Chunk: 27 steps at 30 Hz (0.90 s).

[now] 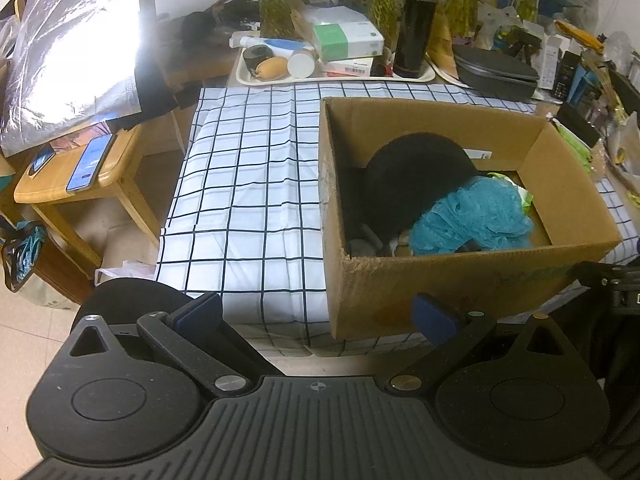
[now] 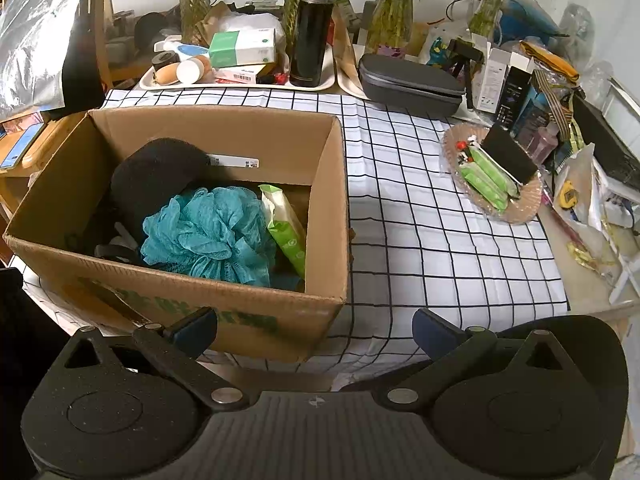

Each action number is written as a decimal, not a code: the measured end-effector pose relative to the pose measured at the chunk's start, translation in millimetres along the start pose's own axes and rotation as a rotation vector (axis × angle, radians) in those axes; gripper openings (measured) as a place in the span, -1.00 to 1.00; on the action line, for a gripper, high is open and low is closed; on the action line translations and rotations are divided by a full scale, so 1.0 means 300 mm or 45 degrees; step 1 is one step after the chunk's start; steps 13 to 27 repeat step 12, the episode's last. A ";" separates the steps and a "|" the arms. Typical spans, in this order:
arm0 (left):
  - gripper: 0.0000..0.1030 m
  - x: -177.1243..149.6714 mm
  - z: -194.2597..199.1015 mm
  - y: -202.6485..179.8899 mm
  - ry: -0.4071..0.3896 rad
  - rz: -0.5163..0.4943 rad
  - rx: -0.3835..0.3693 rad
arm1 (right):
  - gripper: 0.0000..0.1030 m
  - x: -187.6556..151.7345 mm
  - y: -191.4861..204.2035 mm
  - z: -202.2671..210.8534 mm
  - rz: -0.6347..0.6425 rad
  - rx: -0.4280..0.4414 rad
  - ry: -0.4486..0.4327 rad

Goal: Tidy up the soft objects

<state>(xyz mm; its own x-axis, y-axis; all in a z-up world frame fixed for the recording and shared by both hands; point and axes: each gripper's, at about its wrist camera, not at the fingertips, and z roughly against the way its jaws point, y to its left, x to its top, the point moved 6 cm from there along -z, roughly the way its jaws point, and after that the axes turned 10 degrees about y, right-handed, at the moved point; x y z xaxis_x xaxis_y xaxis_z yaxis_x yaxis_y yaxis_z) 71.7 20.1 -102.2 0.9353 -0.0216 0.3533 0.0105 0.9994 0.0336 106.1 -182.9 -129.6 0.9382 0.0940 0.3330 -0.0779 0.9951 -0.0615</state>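
Holding both grippers, left gripper (image 1: 318, 312) and right gripper (image 2: 314, 326), spread and empty, I am noting the cardboard box (image 2: 324, 216) with teal loofah (image 2: 212, 236) ahead-left of the nearer right one.

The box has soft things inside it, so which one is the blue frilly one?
The teal mesh bath pouf. It sits at the front of the cardboard box, between the black round cushion and the green wipes pack.
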 end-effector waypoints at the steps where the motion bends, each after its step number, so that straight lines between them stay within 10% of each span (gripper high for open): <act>1: 1.00 0.000 0.000 -0.001 0.000 0.000 0.000 | 1.00 0.000 0.000 0.000 0.000 0.000 0.000; 27: 1.00 0.003 0.022 -0.002 -0.046 -0.008 -0.018 | 1.00 -0.002 0.000 -0.002 0.002 0.002 0.002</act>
